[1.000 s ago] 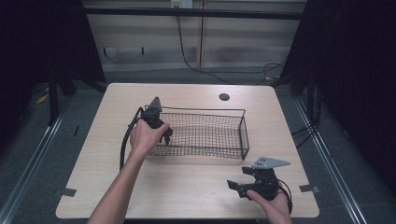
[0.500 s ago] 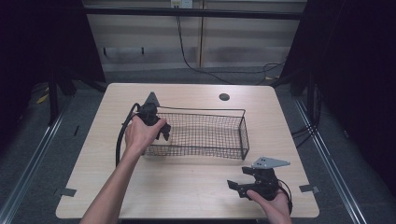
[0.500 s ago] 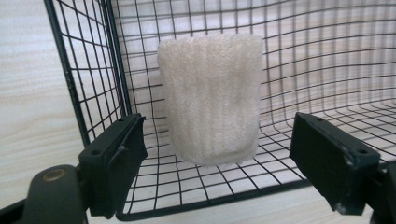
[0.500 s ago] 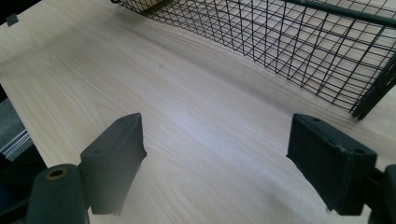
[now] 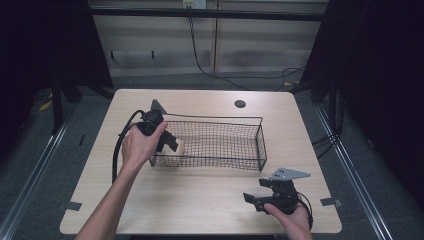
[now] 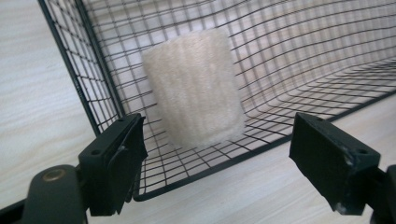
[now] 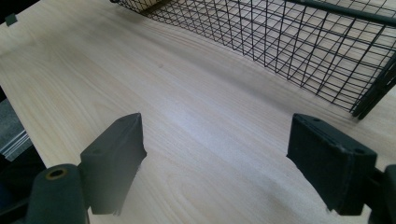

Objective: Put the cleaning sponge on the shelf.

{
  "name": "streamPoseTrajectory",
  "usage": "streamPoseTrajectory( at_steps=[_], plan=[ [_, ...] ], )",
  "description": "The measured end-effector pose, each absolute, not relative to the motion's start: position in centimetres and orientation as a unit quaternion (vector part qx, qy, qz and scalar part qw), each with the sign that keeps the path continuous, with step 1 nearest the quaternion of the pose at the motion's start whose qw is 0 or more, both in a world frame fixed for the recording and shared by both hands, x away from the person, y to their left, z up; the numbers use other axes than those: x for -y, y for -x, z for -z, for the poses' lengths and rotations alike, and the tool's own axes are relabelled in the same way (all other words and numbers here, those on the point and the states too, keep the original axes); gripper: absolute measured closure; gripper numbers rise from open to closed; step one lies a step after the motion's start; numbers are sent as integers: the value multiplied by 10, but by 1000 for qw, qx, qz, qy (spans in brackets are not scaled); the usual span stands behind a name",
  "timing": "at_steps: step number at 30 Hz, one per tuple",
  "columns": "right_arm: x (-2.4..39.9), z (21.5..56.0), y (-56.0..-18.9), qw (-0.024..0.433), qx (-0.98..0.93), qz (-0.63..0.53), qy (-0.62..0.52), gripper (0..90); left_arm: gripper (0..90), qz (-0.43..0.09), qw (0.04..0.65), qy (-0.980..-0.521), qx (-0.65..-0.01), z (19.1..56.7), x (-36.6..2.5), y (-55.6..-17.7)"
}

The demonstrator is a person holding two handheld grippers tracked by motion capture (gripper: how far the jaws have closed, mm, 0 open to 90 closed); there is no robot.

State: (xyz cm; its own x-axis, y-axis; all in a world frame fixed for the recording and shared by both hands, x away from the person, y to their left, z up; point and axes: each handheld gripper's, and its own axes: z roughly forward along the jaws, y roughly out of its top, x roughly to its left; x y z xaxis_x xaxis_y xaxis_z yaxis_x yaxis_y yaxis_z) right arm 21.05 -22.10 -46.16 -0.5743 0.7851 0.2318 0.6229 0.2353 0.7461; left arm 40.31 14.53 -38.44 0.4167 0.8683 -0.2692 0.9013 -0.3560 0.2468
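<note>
Nearest the person, the right gripper is resting low over the table at its front right corner, jaws spread wide with nothing between them; its own view is showing bare wood and the basket's near corner beyond. It is sitting where it was a second ago, so it looks to be waiting its turn.

Farther out, the left gripper is working at the basket's left end. Over the last second it has been shifting along that end toward the far rim, and it is now pointing down into the basket. Its jaws are standing apart, released, gripping nothing. Just beyond them, in the left gripper view, a pale ribbed block, foam or sponge by the look of it, is sitting inside the basket against the left wall on the wire floor. In the high view the block is showing just past the hand.

I judge that the block has just been let go in the basket, or is about to be picked; the pictures alone cannot settle which.
</note>
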Motion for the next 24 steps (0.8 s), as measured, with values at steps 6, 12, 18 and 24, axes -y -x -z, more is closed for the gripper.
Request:
streamPoseTrajectory(
  at_steps=[6,12,18,24],
  plan=[
    [222,462,-211,95,-779,-423,-454,183,178,41,216,-834,-506,379,-152,-394],
    [221,462,-211,96,-779,-423,-452,183,185,7,232,-849,-475,379,-154,-380],
    [221,462,-211,95,-779,-423,-453,183,197,-2,260,-857,-444,373,-165,-368],
    [221,462,-211,97,-778,-423,-454,183,192,-7,287,-854,-435,370,-177,-357]
  ],
)
